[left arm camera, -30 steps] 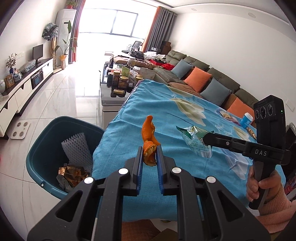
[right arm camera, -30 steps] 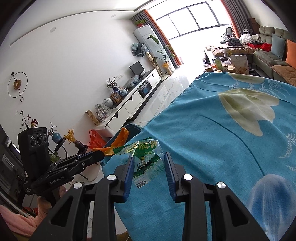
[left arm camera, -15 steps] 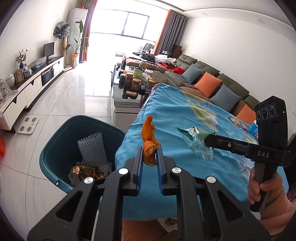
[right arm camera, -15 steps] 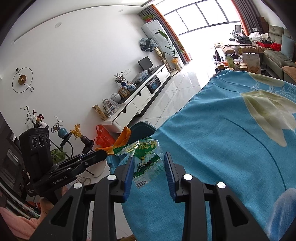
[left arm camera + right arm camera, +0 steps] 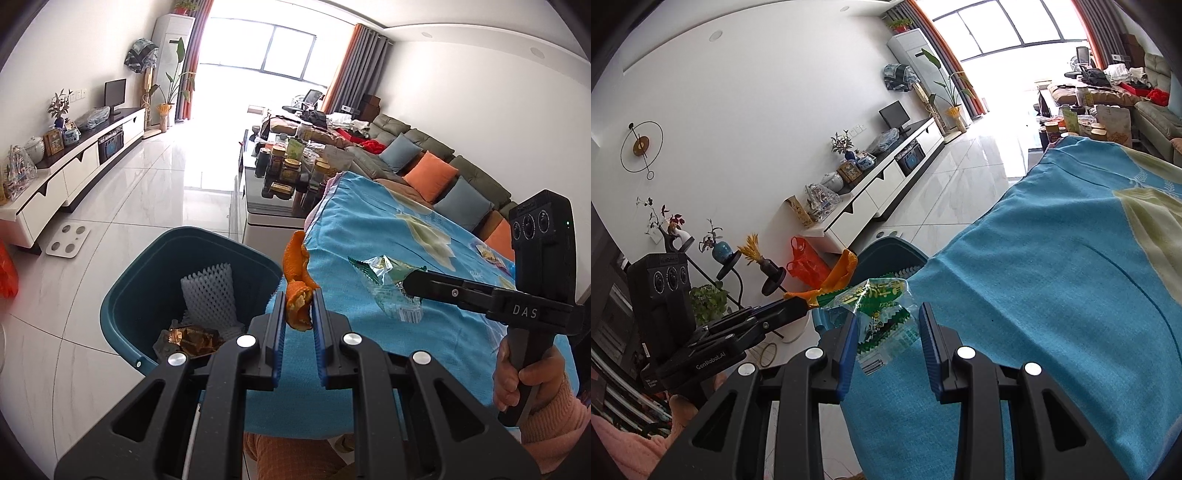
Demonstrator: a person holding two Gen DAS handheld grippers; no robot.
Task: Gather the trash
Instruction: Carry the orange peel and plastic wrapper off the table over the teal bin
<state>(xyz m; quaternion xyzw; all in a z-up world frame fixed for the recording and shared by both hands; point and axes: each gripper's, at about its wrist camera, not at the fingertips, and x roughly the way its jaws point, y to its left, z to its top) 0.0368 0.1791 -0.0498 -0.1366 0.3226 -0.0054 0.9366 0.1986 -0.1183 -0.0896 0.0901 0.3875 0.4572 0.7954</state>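
- the left gripper (image 5: pixel 299 314) has its jaws narrow, pinching a curled strip of orange peel (image 5: pixel 295 273) that stands up out of the blue pads.
- the peel hangs right at the corner edge of a table draped in a blue cloth (image 5: pixel 388 229), just beside the rim of a teal bin (image 5: pixel 155 254) standing on the floor below.
- inside the bin lie a white foam net sleeve (image 5: pixel 210 291) and a crumpled gold wrapper (image 5: pixel 192 336).
- the right gripper (image 5: pixel 888 328) holds a green and clear snack wrapper (image 5: pixel 882 314); its jaws stand fairly wide in its own view, and the wrapper bunches against the left pad, so i cannot tell how firmly it is caught.
- the wrapper hangs above the cloth, near its edge nearest the bin.
- open tiled floor (image 5: pixel 122 206) stretches from the bin toward a bright window; a white tv cabinet (image 5: pixel 74 173) runs along the left wall.
- readable writing: "das" on the right gripper body, "genrobot.ai" on the left gripper body; the wrapper's print is too small to read.
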